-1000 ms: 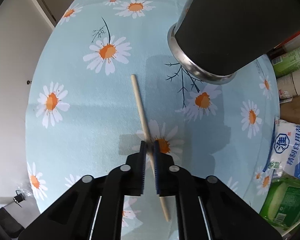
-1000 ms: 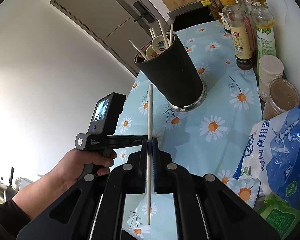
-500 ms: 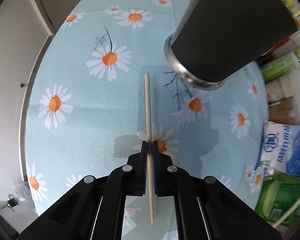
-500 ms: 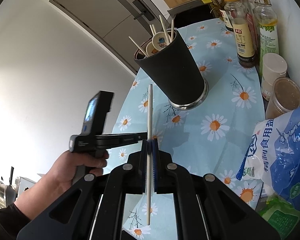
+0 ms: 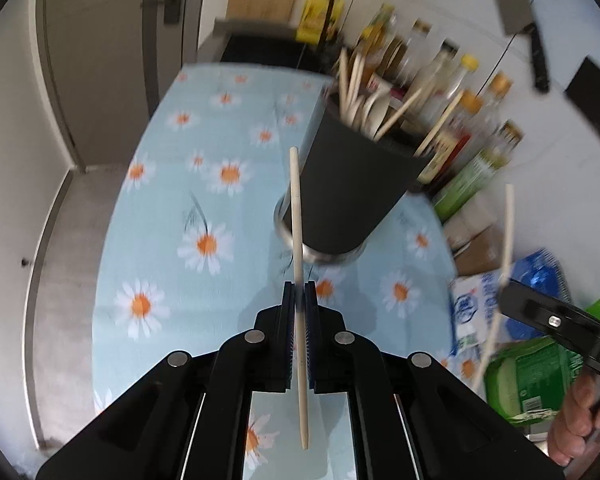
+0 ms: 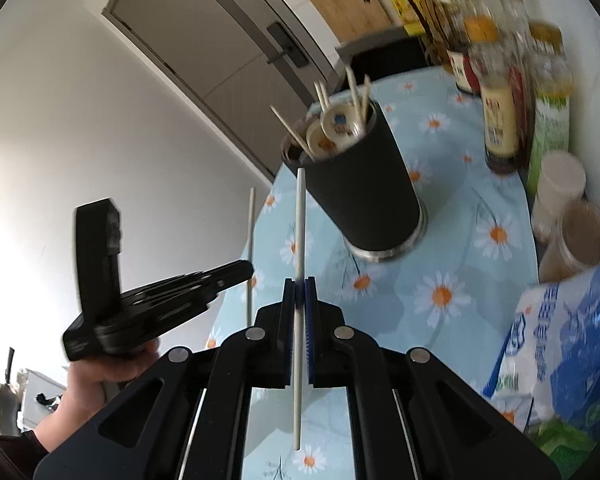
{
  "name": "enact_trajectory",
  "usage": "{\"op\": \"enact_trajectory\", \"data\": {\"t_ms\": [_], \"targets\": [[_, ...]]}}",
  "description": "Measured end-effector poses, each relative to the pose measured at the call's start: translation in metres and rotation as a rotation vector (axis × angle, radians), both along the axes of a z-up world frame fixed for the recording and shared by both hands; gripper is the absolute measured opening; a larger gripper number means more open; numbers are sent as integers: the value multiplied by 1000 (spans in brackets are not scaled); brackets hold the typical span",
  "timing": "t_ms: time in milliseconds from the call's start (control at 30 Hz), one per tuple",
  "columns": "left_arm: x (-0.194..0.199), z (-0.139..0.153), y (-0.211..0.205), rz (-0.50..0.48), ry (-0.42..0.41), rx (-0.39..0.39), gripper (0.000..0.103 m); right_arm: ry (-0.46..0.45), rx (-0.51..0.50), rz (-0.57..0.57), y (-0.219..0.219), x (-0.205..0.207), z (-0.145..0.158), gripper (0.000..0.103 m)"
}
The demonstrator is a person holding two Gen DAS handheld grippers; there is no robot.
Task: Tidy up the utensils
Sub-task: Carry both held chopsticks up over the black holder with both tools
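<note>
Wooden chopstick [image 5: 298,240] standing clamped in left gripper [image 5: 299,312]; right gripper [image 6: 299,312] pinching white chopstick [image 6: 299,240], black holder [image 6: 360,188] sitting beyond.

Your tabletop [image 5: 160,240] wears pale blue cloth with white, orange-centred daisies; the holder [image 6: 364,184] is matte black, the chopstick [image 5: 298,240] pale wood.
</note>
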State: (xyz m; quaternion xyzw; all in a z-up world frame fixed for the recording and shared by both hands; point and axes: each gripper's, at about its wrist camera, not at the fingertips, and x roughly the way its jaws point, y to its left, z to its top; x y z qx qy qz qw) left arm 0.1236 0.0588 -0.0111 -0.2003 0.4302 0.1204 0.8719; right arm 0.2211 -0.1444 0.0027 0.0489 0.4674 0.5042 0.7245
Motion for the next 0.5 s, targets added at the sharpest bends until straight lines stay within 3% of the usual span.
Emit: {"op": "enact_trajectory", "data": {"t_ms": [300, 500], "targets": [[-5, 61, 4, -52, -257, 41, 4, -84, 80, -64, 20, 14, 27, 6], [4, 87, 15, -60, -416, 46, 4, -225, 154, -121, 32, 24, 56, 6]]}}
